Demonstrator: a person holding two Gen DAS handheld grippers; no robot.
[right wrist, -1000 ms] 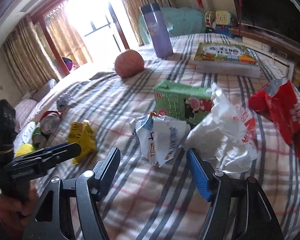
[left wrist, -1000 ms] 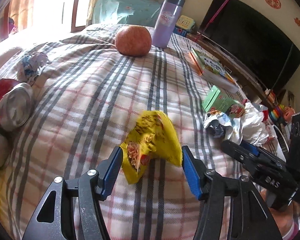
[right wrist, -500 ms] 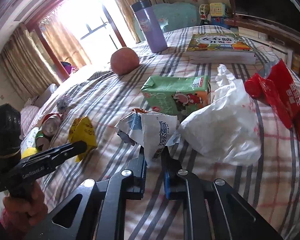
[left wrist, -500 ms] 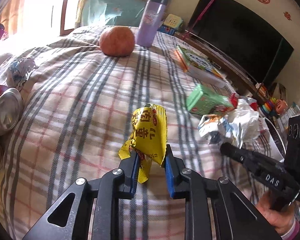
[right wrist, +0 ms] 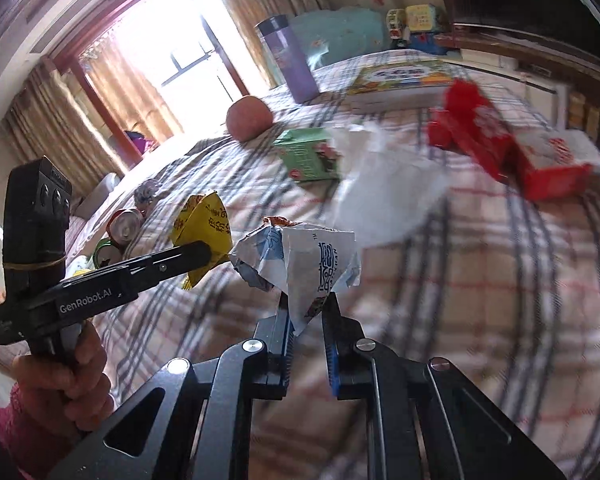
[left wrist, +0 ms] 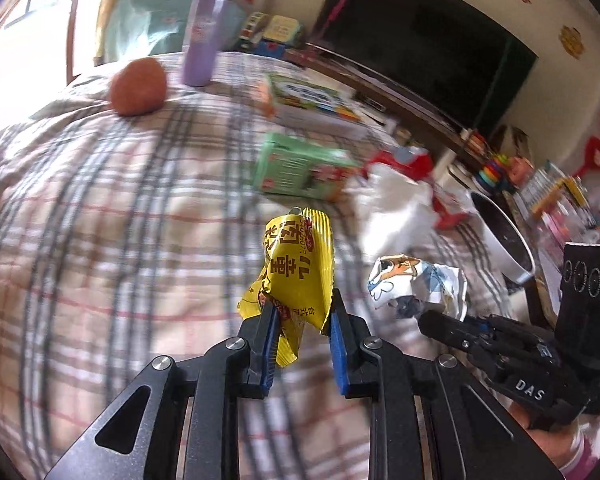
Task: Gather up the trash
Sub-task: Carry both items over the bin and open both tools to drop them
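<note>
Left gripper (left wrist: 300, 334): jaws nearly closed, blue pads clamped on the lower end of a yellow wrapper (left wrist: 296, 268). The wrapper stands up out of the jaws, clear of the plaid bedspread (left wrist: 100, 240). It bears large printed characters, too crumpled to read with confidence.

Right gripper (right wrist: 306, 334): jaws nearly closed, pinching the bottom corner of a crumpled white wrapper (right wrist: 312, 264). This wrapper shows blue cartoon print and a blue block of text, not legible. It sits above the jaws, lifted off the bedspread.

The two grippers are side by side. In the right wrist view the left gripper's side reads "GenRobot.AI" and a hand (right wrist: 66, 376) grips its handle. In the left wrist view the right gripper's body reads "DAS".

Positions relative to the white wrapper, right wrist view:
- White plastic bag (right wrist: 384, 196): just beyond it, lying on the bedspread.
- Green carton (right wrist: 308, 156): farther back, touching the bag's left edge.
- Red packet (right wrist: 472, 128): beyond and to the right.
- Cans (right wrist: 120, 232): to the left, behind the yellow wrapper.
- Orange fruit (right wrist: 249, 118) and purple flask (right wrist: 288, 60): far back, upright flask behind the fruit.
- Picture book (right wrist: 400, 78): far back, right of the flask; title blurred.
</note>
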